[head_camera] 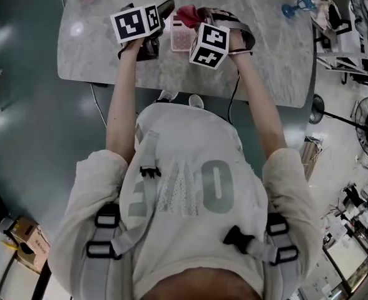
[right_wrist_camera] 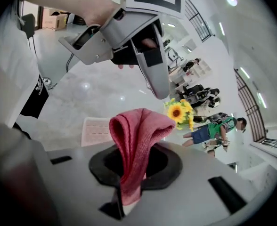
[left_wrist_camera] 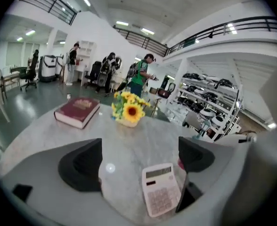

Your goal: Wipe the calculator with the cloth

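The right tool is gripping the folded pink cloth in its closed jaws just beside the pink calculator, which is lying flat on the counter, in from the person's edge. The left tool is hovering wide open and empty, so wiping is seemingly not yet starting.

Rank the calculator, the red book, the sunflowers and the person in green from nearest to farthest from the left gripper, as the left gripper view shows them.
1. calculator: just ahead, beside the right-hand jaw.
2. red book, to the left, and sunflowers, in the centre: too close to call.
3. person in green: far in the background.
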{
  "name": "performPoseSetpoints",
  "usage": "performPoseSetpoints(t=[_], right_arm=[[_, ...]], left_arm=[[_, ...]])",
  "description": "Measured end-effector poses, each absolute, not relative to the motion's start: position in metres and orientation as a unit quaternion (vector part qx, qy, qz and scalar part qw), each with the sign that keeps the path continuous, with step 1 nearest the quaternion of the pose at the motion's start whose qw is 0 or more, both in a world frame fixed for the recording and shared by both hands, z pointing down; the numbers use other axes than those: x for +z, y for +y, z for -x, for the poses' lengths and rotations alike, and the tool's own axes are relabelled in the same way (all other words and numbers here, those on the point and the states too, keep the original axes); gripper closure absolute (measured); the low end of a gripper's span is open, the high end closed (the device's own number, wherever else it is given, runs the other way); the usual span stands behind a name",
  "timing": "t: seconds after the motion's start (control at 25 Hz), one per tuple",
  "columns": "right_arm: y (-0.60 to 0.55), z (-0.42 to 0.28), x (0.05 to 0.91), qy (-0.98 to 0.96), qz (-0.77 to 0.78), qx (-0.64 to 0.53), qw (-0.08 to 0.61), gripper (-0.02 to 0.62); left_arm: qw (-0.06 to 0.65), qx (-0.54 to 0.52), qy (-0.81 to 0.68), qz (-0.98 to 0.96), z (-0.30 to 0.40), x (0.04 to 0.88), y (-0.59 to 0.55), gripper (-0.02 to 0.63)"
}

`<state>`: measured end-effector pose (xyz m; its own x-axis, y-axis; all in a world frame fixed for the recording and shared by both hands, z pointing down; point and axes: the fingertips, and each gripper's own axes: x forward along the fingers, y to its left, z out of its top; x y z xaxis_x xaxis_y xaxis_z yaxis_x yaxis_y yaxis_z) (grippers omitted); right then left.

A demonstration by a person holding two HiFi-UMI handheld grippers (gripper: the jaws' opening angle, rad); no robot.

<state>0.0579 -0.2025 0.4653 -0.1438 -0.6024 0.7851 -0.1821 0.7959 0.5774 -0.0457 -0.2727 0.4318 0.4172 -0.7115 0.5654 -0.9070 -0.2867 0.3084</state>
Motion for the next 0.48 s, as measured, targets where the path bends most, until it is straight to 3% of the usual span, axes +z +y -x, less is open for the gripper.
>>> performPoseSetpoints(t=[0.24, 0.48], right_arm=[[-0.227, -0.075, 0.366, -0.735, -0.378, -0.216, 0.52, 0.537], [-0.217, -0.088, 0.26, -0.758, -0.507, -0.22, 0.346, 0.537]], left_arm=[[0.15, 0.048, -0.519, -0.84, 0.027, 0.295, -0.28, 0.087], [0.005, -0.067, -0.499, -0.864, 0.017, 0.185, -0.241, 0.089]])
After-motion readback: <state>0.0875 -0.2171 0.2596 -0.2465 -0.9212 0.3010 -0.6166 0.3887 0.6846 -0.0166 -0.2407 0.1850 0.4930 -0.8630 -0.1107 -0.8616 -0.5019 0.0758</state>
